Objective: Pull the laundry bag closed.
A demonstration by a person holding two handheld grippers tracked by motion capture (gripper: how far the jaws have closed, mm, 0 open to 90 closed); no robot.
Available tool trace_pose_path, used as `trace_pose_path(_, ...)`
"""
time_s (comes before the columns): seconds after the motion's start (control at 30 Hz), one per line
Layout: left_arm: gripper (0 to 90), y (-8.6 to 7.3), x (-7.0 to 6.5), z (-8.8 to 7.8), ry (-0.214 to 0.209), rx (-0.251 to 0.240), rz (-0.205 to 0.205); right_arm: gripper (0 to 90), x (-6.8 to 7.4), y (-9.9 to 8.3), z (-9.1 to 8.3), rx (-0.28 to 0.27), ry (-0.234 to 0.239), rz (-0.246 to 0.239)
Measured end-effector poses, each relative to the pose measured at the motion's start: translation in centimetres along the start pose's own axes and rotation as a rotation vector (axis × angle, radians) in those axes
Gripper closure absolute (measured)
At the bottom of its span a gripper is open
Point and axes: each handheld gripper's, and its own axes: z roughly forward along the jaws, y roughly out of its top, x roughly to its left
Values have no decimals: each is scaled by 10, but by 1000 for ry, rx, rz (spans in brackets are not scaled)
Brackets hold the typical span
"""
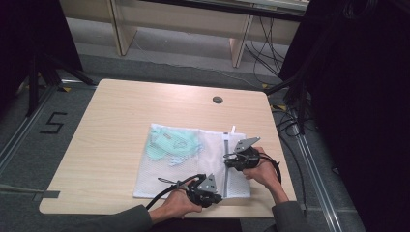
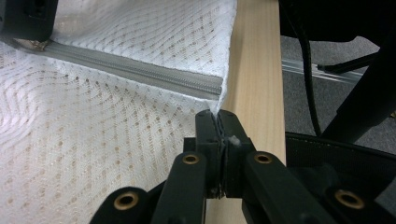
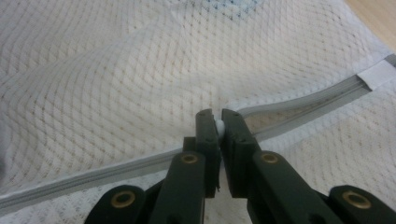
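Grippers [image 1: 223,166] seemingly pinching mesh bag's [image 1: 159,181] zipper [image 3: 299,105]

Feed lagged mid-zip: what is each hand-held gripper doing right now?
Left hand-held gripper: shut on the white mesh laundry bag at its corner.
Right hand-held gripper: shut on the small white zipper pull.
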Motion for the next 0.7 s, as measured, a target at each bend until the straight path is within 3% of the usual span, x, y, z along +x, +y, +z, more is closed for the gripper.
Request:
trace_pose_path(0.1,882,0,0,0,3,-2,-1,866,-1,0,1,2,1,-5)
trace_pose_path(0.13,882,0,0,0,6,1,3,866,-1,-1,2,-22,0,10)
trace_pose_path(0.7,882,1,0,0,-5,2,3,866,-12,3,5,-19,-32,25)
